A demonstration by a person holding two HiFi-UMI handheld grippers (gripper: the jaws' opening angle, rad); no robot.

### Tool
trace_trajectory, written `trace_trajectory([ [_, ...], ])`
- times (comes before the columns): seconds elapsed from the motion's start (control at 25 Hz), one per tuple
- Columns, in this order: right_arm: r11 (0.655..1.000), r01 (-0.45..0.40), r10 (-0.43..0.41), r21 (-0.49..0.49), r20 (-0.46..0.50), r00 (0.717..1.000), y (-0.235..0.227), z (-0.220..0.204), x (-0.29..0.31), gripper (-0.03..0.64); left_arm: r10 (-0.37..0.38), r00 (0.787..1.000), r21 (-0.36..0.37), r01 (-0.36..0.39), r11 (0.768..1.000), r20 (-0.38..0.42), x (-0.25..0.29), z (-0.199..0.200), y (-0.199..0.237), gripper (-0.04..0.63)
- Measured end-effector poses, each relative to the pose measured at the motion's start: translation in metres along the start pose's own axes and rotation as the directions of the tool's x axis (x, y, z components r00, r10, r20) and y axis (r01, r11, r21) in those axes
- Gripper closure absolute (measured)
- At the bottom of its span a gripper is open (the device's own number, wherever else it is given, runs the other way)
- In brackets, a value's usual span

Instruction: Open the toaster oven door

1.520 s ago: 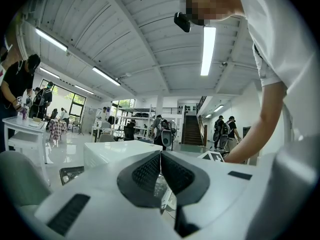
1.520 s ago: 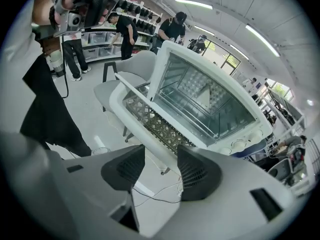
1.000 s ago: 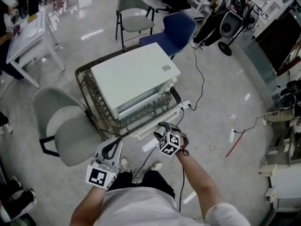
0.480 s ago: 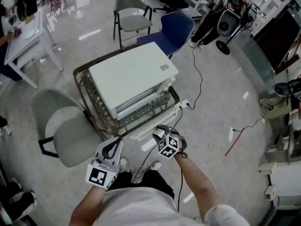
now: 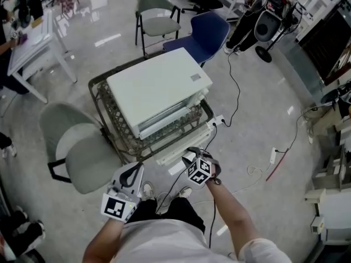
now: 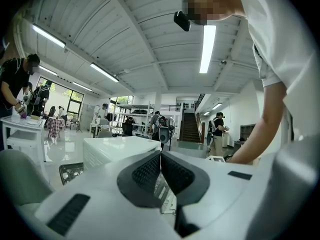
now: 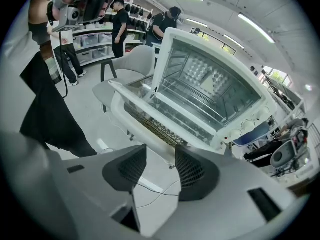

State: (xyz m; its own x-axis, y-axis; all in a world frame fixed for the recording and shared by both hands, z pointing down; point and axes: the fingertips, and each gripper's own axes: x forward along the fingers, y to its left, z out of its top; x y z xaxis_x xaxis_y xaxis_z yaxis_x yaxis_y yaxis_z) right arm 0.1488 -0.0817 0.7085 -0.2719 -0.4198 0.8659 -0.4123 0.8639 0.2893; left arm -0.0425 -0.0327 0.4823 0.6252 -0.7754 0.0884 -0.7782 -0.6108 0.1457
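The white toaster oven (image 5: pixel 156 86) stands on a wire-sided stand (image 5: pixel 108 109). Its glass door (image 5: pixel 181 146) hangs folded down toward me. In the right gripper view the oven cavity (image 7: pixel 210 91) is exposed, with racks inside, and the lowered door (image 7: pixel 150 115) lies just past the jaws. My right gripper (image 5: pixel 191 153) hovers at the door's front edge, open, with nothing between its fingers; the gripper (image 7: pixel 160 166) shows only floor and cable in the gap. My left gripper (image 5: pixel 130 172) is held low at the stand's near corner, and the gripper (image 6: pixel 160 156) has its pads shut together, empty.
A grey chair (image 5: pixel 77 147) stands left of the stand, with a blue chair (image 5: pixel 205 34) and another grey chair (image 5: pixel 156 10) behind it. Cables (image 5: pixel 236 92) and a power strip (image 5: pixel 271 156) lie on the floor to the right. A white table (image 5: pixel 30 40) stands far left.
My right gripper has drawn slightly back toward me from the door's edge and its jaws have narrowed a little. The left gripper has stayed put.
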Motion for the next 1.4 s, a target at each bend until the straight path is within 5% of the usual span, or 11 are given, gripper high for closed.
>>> trace_trajectory([
  [1.4,0.994,-0.031,0.031,0.109,-0.004,1.000,0.015,-0.026,0.025,0.440,-0.021,0.998,0.010,0.021,1.000,-0.056,0.012,-0.010,-0.004,0.574],
])
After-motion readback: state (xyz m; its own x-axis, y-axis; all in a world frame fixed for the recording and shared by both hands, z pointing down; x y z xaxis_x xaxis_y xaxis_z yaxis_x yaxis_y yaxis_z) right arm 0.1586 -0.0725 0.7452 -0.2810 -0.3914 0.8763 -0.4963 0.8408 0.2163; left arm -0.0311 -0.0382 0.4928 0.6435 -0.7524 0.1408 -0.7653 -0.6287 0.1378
